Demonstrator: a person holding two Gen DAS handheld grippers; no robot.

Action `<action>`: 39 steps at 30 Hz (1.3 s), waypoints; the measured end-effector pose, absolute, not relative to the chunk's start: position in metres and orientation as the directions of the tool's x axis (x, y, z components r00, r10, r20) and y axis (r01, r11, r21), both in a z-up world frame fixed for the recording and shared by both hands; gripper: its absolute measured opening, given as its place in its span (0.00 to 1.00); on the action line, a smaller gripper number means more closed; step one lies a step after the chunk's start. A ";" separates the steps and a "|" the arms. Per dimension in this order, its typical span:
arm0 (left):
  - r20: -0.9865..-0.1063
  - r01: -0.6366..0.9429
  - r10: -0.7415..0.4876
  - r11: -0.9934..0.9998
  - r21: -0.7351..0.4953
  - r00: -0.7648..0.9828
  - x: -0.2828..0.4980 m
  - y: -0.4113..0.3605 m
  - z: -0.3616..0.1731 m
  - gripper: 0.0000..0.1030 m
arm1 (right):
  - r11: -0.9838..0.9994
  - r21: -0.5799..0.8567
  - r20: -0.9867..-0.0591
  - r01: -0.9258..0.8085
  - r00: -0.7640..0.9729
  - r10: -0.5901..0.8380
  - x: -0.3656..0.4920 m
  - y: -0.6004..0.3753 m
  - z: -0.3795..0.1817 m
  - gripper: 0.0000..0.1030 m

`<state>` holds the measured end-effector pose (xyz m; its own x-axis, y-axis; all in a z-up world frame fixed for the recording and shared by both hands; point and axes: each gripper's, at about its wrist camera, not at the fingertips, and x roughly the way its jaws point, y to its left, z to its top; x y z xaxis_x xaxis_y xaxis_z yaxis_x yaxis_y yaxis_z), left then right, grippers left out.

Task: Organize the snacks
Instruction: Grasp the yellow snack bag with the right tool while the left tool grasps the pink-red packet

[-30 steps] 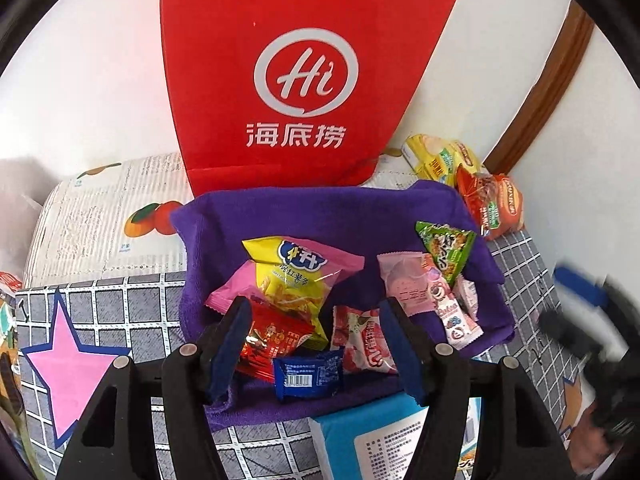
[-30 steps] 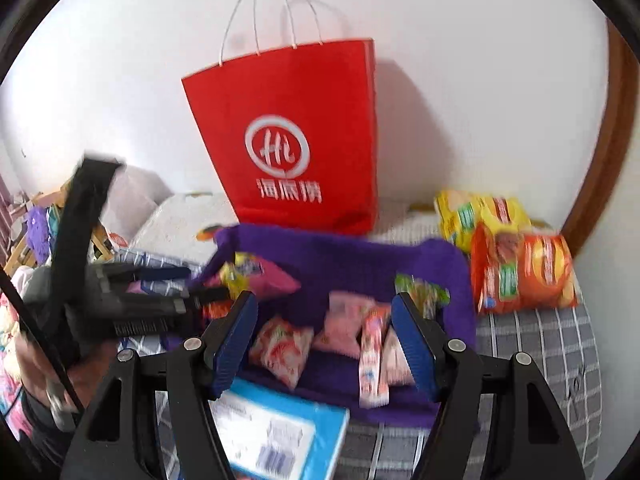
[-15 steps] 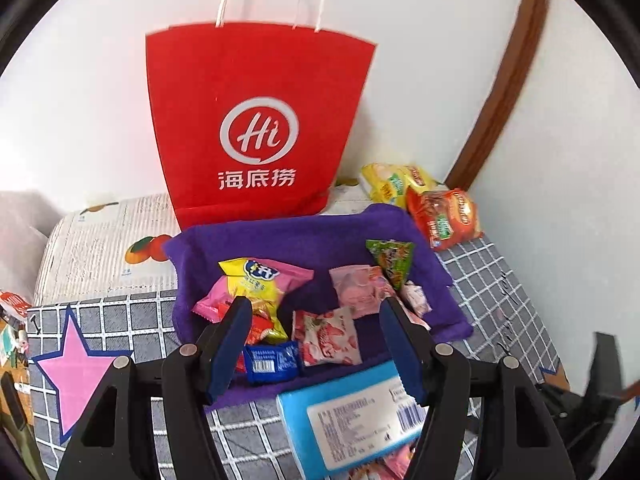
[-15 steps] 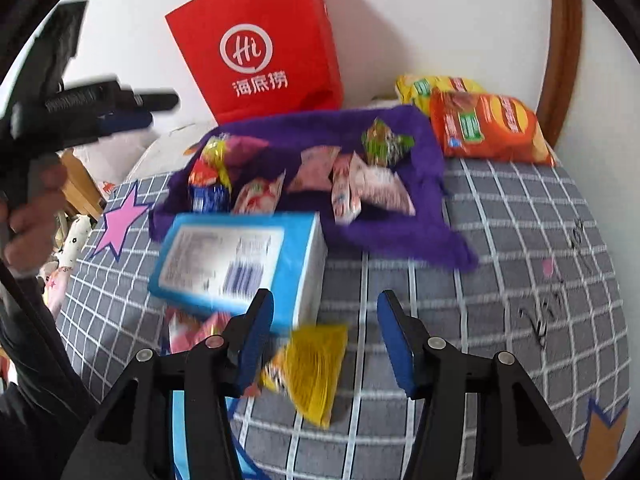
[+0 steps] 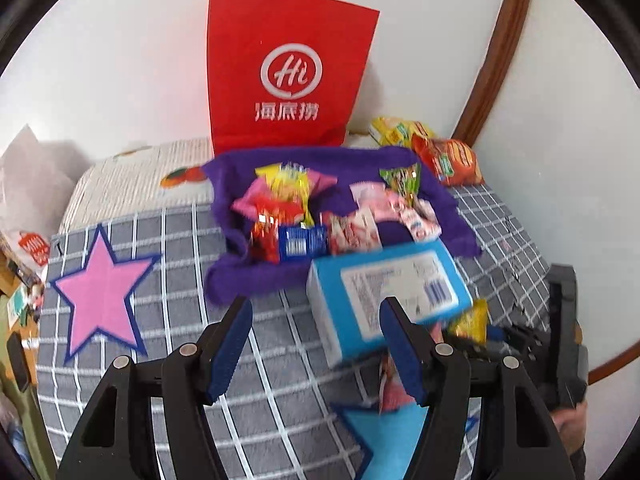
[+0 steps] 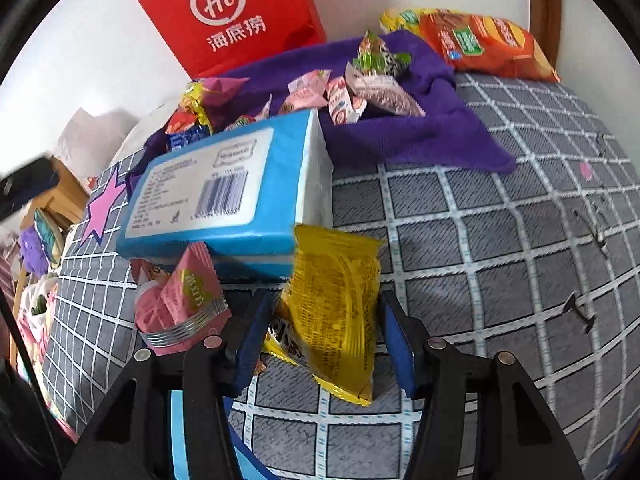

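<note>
Fingers of the right hand-held gripper (image 6: 322,344), half-spread after closing, straddle the yellow snack packet (image 6: 336,308).

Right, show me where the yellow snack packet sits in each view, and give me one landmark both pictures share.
Left wrist view: the yellow snack packet is at lower right, peeking out beside the near right corner of the blue box.
Right wrist view: the packet is at lower centre, between the right gripper fingers, in front of the box.
Shared landmark: the red paper bag against the wall.
</note>
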<state>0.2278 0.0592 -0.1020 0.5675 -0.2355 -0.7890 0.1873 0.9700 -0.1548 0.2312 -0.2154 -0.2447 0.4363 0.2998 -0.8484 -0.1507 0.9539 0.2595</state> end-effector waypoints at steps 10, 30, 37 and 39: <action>-0.813 0.226 -0.299 0.951 -0.211 0.500 0.198 0.035 -0.137 0.62 | 0.957 0.271 -0.818 -0.102 0.500 0.285 0.218 -0.237 -0.239 0.45; -0.846 0.248 -0.321 0.940 -0.232 0.425 0.202 -0.037 -0.179 0.74 | 0.973 0.230 -0.790 -0.029 0.579 0.204 0.174 -0.311 -0.228 0.45; -0.865 0.197 -0.305 0.950 -0.244 0.398 0.215 -0.038 -0.197 0.74 | 0.974 0.218 -0.788 -0.054 0.580 0.209 0.170 -0.308 -0.229 0.45; -0.870 0.198 -0.300 0.951 -0.238 0.391 0.216 -0.040 -0.200 0.72 | 0.975 0.213 -0.788 -0.062 0.580 0.209 0.170 -0.306 -0.229 0.45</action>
